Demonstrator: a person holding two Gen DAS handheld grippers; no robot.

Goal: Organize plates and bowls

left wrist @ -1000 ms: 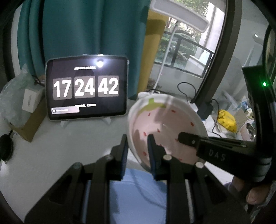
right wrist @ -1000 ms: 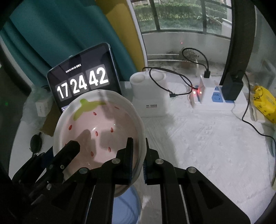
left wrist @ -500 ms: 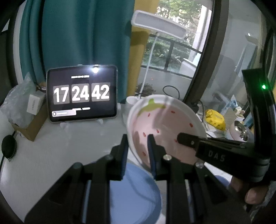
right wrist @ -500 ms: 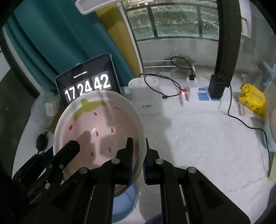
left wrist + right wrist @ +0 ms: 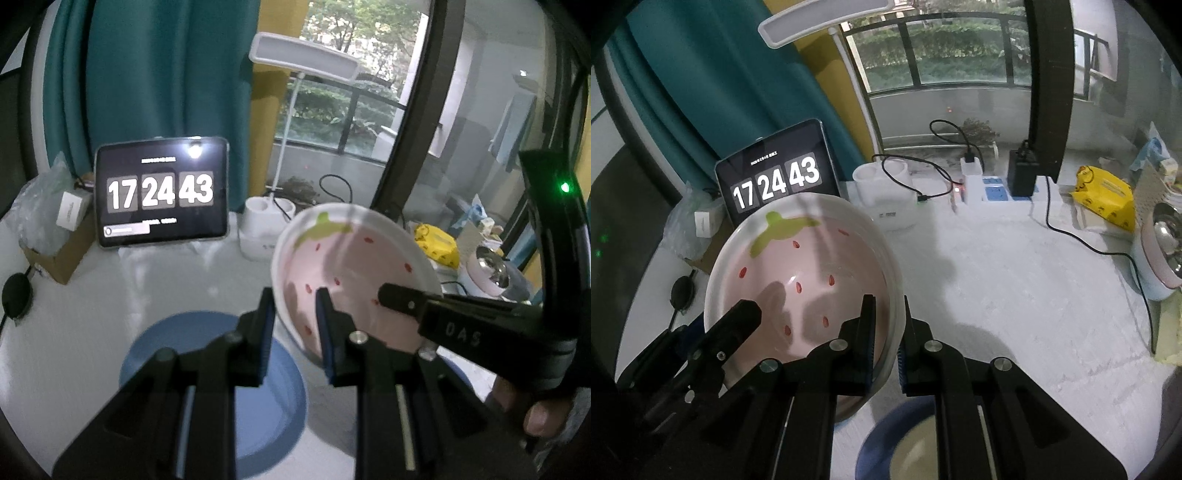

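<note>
A pink strawberry-pattern bowl (image 5: 351, 269) with a white rim hangs tilted above the white table, held from both sides. My left gripper (image 5: 294, 299) is shut on its left rim. My right gripper (image 5: 886, 306) is shut on the opposite rim of the bowl (image 5: 798, 273). The right gripper's finger (image 5: 395, 295) reaches into the bowl from the right in the left wrist view. The left gripper's finger (image 5: 742, 314) shows at the lower left in the right wrist view. A blue plate (image 5: 199, 369) lies on the table below. A blue bowl (image 5: 882, 439) with a cream inside sits under the right gripper.
At the back stand a tablet (image 5: 160, 192) showing a clock, a white lamp base (image 5: 266, 225), and a power strip (image 5: 990, 184) with cables. A cardboard box (image 5: 59, 258) and plastic bag sit at the left. At the right are a yellow packet (image 5: 1104, 195) and a pink pot (image 5: 1160, 251).
Both grippers have drawn back and risen a little with the bowl held between them. The blue plate has come into view beneath it, and more of the table shows.
</note>
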